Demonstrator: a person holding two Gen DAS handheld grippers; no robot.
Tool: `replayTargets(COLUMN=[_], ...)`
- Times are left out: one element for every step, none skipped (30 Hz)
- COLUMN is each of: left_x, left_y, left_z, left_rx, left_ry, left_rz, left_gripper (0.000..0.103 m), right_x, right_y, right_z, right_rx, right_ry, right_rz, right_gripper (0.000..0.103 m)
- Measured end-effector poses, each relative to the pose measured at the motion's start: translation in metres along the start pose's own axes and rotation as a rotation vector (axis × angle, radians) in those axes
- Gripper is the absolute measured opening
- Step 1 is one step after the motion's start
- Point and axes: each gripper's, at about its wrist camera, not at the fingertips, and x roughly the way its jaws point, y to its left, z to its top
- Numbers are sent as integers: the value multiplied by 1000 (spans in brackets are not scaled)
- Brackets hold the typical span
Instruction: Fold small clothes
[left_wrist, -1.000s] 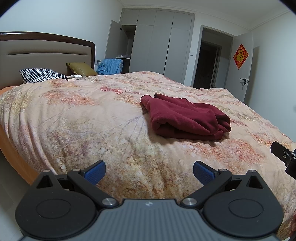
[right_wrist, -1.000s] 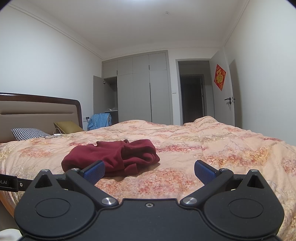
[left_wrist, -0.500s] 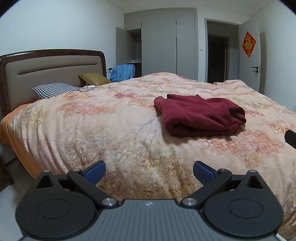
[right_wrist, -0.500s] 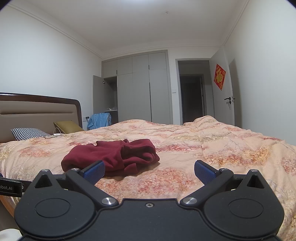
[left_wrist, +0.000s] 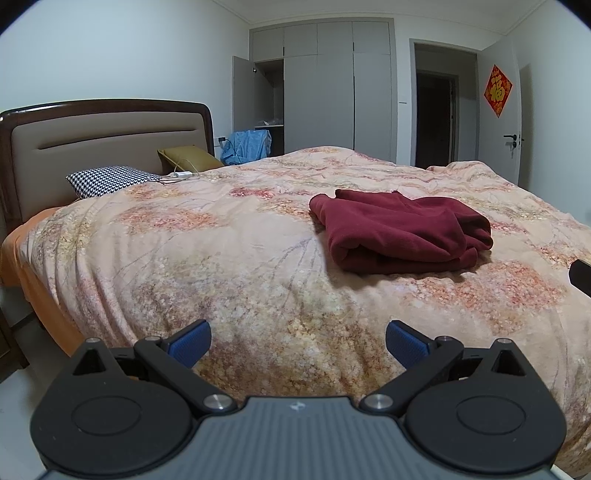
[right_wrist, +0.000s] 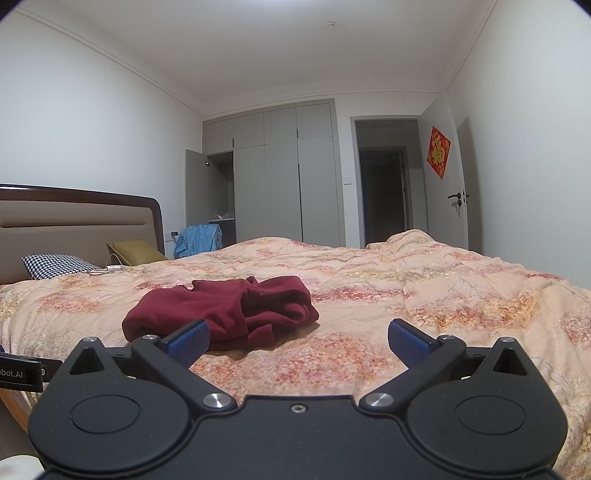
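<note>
The left gripper (left_wrist: 298, 336) and the right gripper (right_wrist: 298, 336) both hang spread wide, holding nothing, above the quilt (left_wrist: 221, 266). A dark red garment (left_wrist: 400, 230), apparently folded, lies ahead of both, well beyond their blue pads (right_wrist: 188, 339).

One maroon garment (left_wrist: 400, 236), two pillows (houndstooth (left_wrist: 110, 180), olive (left_wrist: 188, 157)), one bed (left_wrist: 221, 258), two tongs (left_wrist: 298, 341) (right_wrist: 298, 341)

Black tongs (left_wrist: 298, 341) — blue pads (left_wrist: 189, 339), silver screws.
</note>
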Motion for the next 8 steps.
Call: replayTargets(left_x=[0,0,0,1,1,1,2,2], left_y=[0,0,0,0,1,1,1,1], left_z=[0,0,0,0,0,0,0,0], left_rx=[0,-1,-1,-1,-1,-1,0,0], left_ry=[0,1,1,2,3,4,5,7], left_rz=[0,0,0,1,0,0,0,0], left_gripper=[103,103,103,103,103,103,103,103], right_x=[1,1,1,1,2,2,3,2], right_y=[0,0,0,0,0,0,0,0], right_z=[0,0,0,0,-1,-1,-1,-1], right_rx=[0,1,2,3,4,5,6,8], right_ry=[1,1,2,3,4,5,6,6], right_rz=[0,0,0,-1,-1,-2,-2,-2], right_gripper=[103,103,103,103,103,103,103,103])
